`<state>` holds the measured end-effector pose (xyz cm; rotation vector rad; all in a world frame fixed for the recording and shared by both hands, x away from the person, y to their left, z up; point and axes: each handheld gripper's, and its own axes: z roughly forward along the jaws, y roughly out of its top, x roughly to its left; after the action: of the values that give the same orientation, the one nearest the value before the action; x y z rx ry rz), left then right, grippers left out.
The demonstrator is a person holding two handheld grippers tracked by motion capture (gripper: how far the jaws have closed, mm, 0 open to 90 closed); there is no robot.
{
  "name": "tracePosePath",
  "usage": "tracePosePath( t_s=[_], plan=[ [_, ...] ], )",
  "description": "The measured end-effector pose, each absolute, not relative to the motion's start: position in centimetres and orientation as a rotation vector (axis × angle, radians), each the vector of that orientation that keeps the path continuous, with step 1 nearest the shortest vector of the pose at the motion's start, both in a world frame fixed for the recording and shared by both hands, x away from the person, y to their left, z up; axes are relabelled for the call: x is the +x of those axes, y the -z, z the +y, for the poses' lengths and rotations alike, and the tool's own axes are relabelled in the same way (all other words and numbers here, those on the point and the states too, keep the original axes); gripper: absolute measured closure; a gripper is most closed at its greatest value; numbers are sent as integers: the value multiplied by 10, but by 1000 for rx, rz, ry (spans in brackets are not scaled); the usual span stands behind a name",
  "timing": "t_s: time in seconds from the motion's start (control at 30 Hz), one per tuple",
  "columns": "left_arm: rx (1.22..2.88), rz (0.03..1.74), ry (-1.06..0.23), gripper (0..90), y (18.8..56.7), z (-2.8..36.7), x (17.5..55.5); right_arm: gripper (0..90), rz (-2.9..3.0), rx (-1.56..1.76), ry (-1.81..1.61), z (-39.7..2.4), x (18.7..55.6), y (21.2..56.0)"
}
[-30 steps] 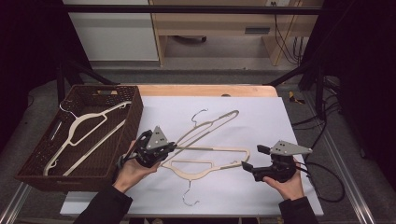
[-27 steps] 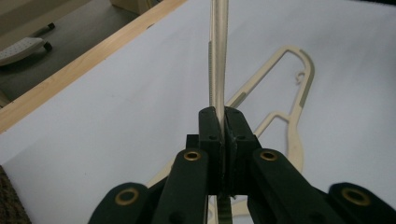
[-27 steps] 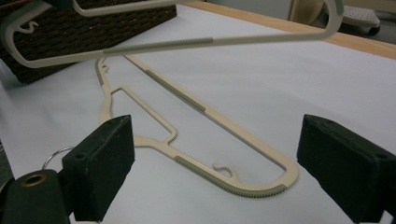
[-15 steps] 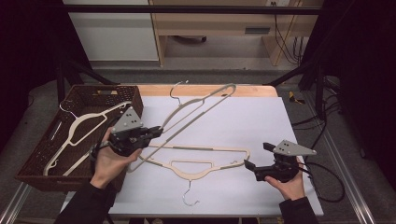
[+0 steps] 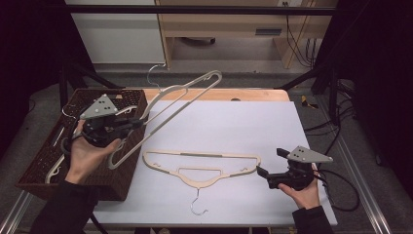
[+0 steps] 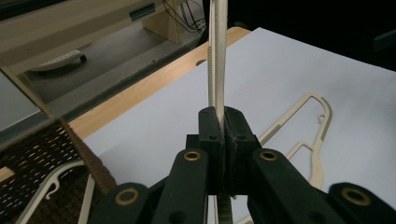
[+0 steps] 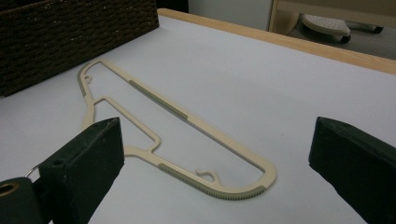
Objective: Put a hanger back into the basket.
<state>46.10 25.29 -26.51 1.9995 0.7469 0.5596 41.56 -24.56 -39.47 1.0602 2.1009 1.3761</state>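
Left tool (image 5: 127,124): pinching raised hanger (image 5: 182,95), now lifted left over basket (image 5: 34,170).
Right tool (image 5: 263,173): jaws just spread, empty, unmoved.
Flat hanger (image 5: 202,165): unmoved on table (image 5: 234,122).

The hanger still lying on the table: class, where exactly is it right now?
In the high view the hanger lies flat on the white table, near its front edge, between the brown basket on the left and the open right gripper.

L gripper (image 5: 127,124) raised at table's left side, jaws clamped tight, grey plate on top, L hand cupped beneath. R gripper (image 5: 261,171) low near table's right front, level, pointing left; jaws just opened, standing wide, nothing between them.
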Motion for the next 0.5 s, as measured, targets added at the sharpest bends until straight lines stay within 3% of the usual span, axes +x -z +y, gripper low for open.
tracePosePath(
  t_s=[0.5],
  plan=[
    [1971, 855, -604, 871, 274, 332, 473, 40, 2103, 1059, -1372, -246, 416, 394]
  ],
)
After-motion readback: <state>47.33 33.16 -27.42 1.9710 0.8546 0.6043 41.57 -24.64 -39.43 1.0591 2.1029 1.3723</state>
